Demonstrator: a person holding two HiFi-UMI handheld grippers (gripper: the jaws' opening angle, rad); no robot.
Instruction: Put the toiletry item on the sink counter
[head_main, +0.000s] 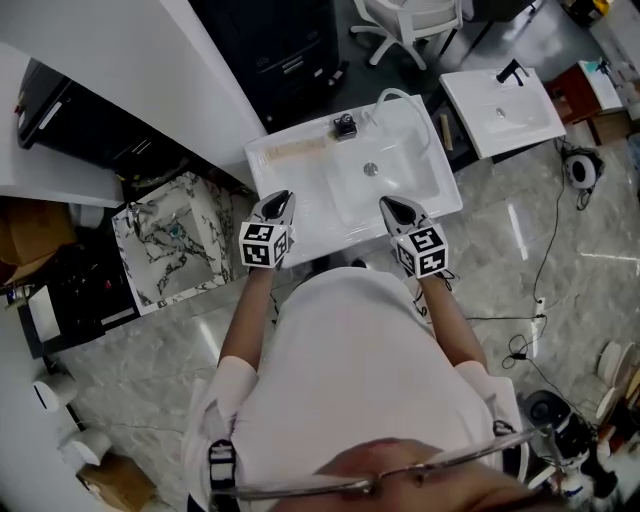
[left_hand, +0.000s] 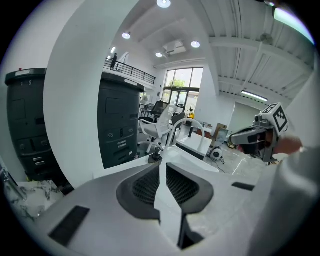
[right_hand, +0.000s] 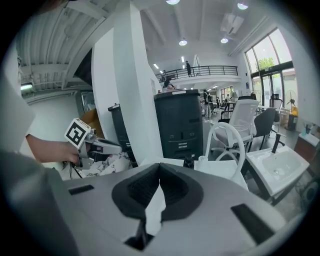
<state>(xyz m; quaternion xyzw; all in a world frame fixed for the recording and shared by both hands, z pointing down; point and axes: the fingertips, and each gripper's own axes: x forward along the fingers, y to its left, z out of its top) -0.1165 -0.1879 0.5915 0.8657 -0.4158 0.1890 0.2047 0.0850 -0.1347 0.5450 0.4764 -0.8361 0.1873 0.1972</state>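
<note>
White sink (head_main: 300, 205) holds a small dark item (head_main: 345, 126) at its back rim, seemingly already placed. At its front, the empty left gripper (head_main: 280, 197) fingers are narrowly parted and the right gripper (head_main: 391, 204) fingers closed; only withdrawal seems called for.

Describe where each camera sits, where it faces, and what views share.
Head view: on the head, facing steeply down at the white sink; torso, arms, left gripper, right gripper.
Left gripper view: on the left gripper, facing across the sink; own jaws, right gripper at right.
Right gripper view: likewise; own jaws, left gripper at left.
Shared: black item beside faucet.
</note>
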